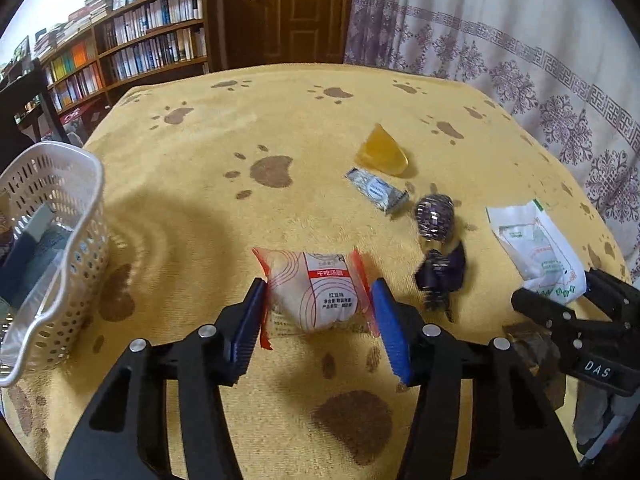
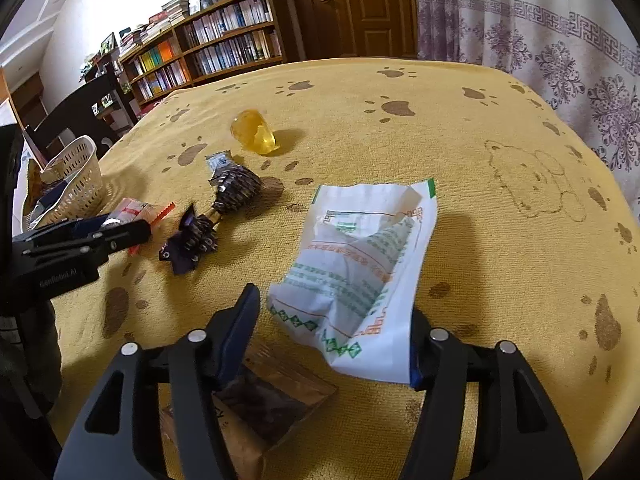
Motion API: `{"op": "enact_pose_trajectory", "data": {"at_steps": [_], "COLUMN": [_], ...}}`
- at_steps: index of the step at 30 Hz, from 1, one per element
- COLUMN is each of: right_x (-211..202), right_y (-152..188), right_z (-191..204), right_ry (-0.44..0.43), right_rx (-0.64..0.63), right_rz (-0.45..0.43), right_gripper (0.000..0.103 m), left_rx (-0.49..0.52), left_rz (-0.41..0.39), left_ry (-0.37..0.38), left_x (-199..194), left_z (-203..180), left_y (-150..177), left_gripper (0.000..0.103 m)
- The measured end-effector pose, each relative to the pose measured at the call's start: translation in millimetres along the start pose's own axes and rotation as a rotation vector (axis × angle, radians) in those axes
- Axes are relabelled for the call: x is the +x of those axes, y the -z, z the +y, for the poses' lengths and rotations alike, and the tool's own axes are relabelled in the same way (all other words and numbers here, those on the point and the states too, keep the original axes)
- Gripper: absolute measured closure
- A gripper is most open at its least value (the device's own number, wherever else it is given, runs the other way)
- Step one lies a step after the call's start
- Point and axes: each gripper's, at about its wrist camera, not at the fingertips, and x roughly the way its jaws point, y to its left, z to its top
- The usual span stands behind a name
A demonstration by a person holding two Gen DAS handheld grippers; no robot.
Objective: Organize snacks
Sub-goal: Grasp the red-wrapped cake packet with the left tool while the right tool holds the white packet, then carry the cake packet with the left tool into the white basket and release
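My left gripper (image 1: 318, 312) is shut on a red-and-white snack packet (image 1: 320, 292), its blue pads pressing both crimped edges low over the yellow paw-print cloth. The same packet (image 2: 136, 212) and left gripper show at the left of the right wrist view. My right gripper (image 2: 334, 332) stands open around a crumpled white-and-green packet (image 2: 352, 276). Its left pad is just clear of the packet, and the packet's corner hides the right pad. In the left wrist view that packet (image 1: 536, 244) ends between the right gripper's fingers (image 1: 540, 308). A white perforated basket (image 1: 80, 216) with several packets inside stands at the left.
On the cloth lie a yellow jelly piece (image 1: 382, 152), a small blue-white wrapper (image 1: 376, 190) and a purple foil candy (image 1: 434, 216) with a twisted tail. A brown packet (image 2: 276, 396) lies under the right gripper. A dark chair, bookshelves, a door and a curtain lie beyond the table edges.
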Motion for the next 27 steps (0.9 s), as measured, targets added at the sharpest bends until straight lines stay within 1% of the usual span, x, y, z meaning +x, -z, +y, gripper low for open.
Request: {"op": "enact_pose_trajectory", "data": {"at_steps": [6,10,12,17,19,20,21,23,27], "right_x": [-1,-2,-1,-1,-1,-1,-1,-1,-2], "right_y": [0,-1,-1,-1,-1,-1,-1,-1,0], "right_z": [0,-4,-5,-5,-5,-5,-5,-6,-7], "right_ry": [0.002,0.003,0.003,0.004,0.005,0.006,0.007,0.008,0.008], "right_rx": [0.008,0.03,0.033,0.033,0.032,0.032,0.031,0.033,0.04], "right_rz": [-0.006,-0.01,-0.011,-0.012,-0.012,-0.013,-0.013,-0.015,-0.018], "right_gripper": [0.04,0.04,0.04,0.04,0.04,0.04,0.04,0.04,0.04], "left_rx": [0.005,0.012,0.016,0.017,0.018,0.021,0.021,0.014,0.012], "left_rz": [-0.017,0.005,0.018,0.038,0.035,0.033,0.028,0.02,-0.017], "left_ry": [-0.004,-0.024,-0.038,-0.042,-0.044,-0.051,-0.055,-0.052,-0.077], "left_x": [-5,3,8,18,20,19,18,16,4], "left_z": [0,-3,-5,-4,-3,-3,-3,-2,0], "left_y": [-2,-1,1,6,7,7,7,6,2], "left_gripper": [0.048,0.047,0.039,0.036,0.037,0.043,0.045,0.047,0.055]}}
